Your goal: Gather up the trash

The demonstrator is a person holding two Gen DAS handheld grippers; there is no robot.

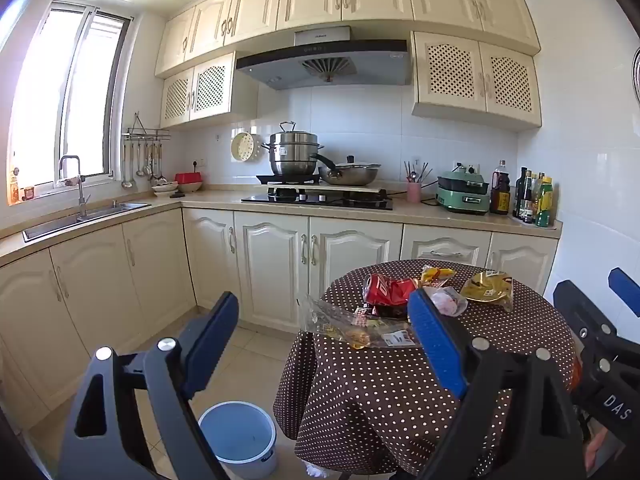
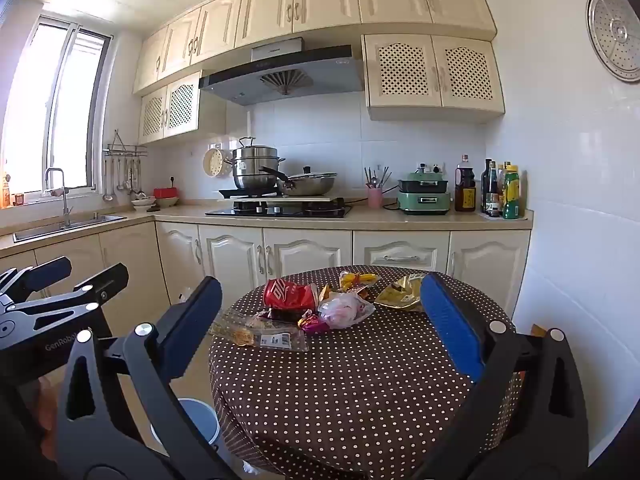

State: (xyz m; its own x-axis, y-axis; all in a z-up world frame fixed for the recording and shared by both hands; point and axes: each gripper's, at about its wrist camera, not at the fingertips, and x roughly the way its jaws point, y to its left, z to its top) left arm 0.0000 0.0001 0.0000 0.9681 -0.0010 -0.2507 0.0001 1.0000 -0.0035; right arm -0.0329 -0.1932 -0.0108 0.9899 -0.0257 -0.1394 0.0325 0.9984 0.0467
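Wrappers (image 2: 316, 308) at frame centre: judged light, crinkly, slippery; pinch at bunched folds. Left gripper (image 1: 320, 328) and right gripper (image 2: 320, 316) spread wide, empty.

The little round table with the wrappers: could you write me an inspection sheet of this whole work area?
Surface: round table, brown dotted cloth.
Job's things: red bag, clear wrapper, pink bag, gold bag, yellow wrapper; bin on floor left of table.
Clutter: nothing seen.
Grippers: left gripper and right gripper open, empty, short of the trash.
Cables: cord beside green cooker.
Surroundings: stove, sink, cabinets.
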